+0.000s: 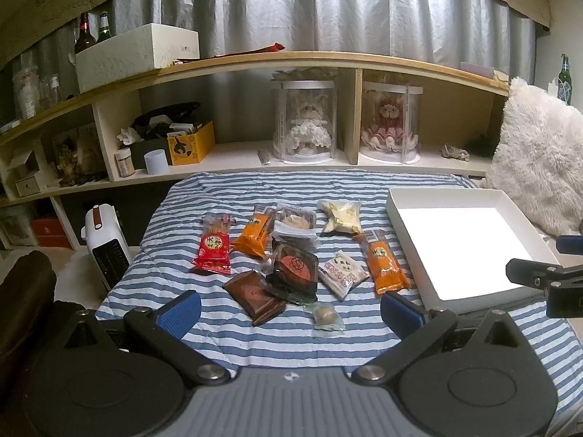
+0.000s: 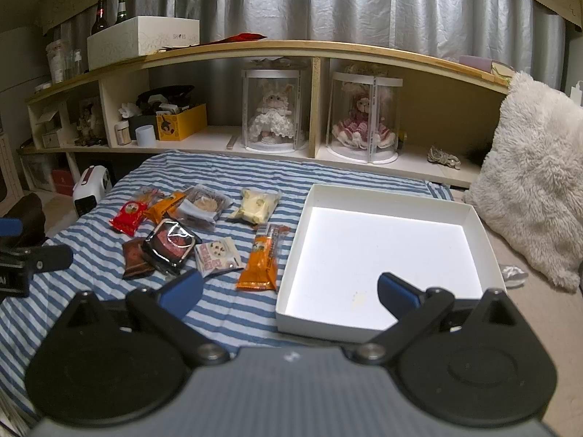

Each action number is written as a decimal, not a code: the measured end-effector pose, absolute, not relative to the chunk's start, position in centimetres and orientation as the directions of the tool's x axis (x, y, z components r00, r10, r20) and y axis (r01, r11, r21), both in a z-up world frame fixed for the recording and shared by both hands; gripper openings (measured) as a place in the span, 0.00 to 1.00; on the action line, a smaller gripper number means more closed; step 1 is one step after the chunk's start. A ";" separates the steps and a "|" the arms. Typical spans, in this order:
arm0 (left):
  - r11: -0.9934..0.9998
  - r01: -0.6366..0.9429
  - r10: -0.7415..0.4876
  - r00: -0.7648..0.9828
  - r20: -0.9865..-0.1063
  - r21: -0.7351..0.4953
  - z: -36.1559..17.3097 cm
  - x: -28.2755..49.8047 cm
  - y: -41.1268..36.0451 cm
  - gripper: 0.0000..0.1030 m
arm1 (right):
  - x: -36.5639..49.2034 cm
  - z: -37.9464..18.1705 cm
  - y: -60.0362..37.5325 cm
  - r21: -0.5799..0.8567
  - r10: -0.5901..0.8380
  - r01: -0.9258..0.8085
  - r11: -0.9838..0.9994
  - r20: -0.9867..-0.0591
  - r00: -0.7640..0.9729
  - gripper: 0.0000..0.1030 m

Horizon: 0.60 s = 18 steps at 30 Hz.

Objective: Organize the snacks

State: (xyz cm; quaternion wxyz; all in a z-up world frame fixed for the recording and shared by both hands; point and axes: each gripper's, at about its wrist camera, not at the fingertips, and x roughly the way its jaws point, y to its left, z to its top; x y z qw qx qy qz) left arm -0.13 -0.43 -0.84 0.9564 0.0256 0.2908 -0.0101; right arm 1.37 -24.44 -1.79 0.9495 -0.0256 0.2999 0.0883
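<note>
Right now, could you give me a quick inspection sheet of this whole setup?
Surface: blue-and-white striped cloth, a bit wrinkled.
Job's things: about ten wrapped snacks lying loose on the cloth; white box beside them, no snacks inside.
Clutter: nothing seen among the snacks.
Grippers: left tongs open, holding nothing; right tongs open, holding nothing, over the box's near edge.
Cables: nothing seen.
Surroundings: wooden shelf with two cased dolls, fluffy pillow, grey curtain.
</note>
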 end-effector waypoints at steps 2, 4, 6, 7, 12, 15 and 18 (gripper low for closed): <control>0.998 0.036 -0.007 0.830 -0.558 0.042 -0.9 -0.1 -0.4 1.00 | 1.4 -1.8 -24.4 0.003 0.152 -0.183 0.983 -0.574 0.805 1.00; 0.998 0.036 -0.006 0.829 -0.559 0.043 -0.9 -0.2 -0.5 1.00 | 1.4 -1.8 -24.5 0.004 0.152 -0.183 0.983 -0.574 0.805 1.00; 0.999 0.036 -0.007 0.830 -0.558 0.041 -0.9 -0.2 -0.5 1.00 | 1.4 -1.8 -24.5 0.005 0.153 -0.184 0.983 -0.573 0.805 1.00; 0.998 0.036 -0.007 0.830 -0.558 0.041 -0.9 -0.1 -0.5 1.00 | 1.4 -1.8 -24.4 0.004 0.153 -0.184 0.983 -0.573 0.805 1.00; 0.999 0.036 -0.007 0.829 -0.559 0.041 -0.9 -0.2 -0.5 1.00 | 1.4 -1.9 -24.5 0.003 0.153 -0.185 0.983 -0.576 0.803 1.00; 0.999 0.035 -0.006 0.829 -0.559 0.041 -0.9 -0.2 -0.5 1.00 | 1.4 -1.9 -24.4 0.003 0.153 -0.185 0.983 -0.576 0.803 1.00; 0.999 0.035 -0.006 0.829 -0.559 0.041 -0.8 -0.1 -0.5 1.00 | 1.4 -1.9 -24.5 0.004 0.153 -0.184 0.983 -0.577 0.803 1.00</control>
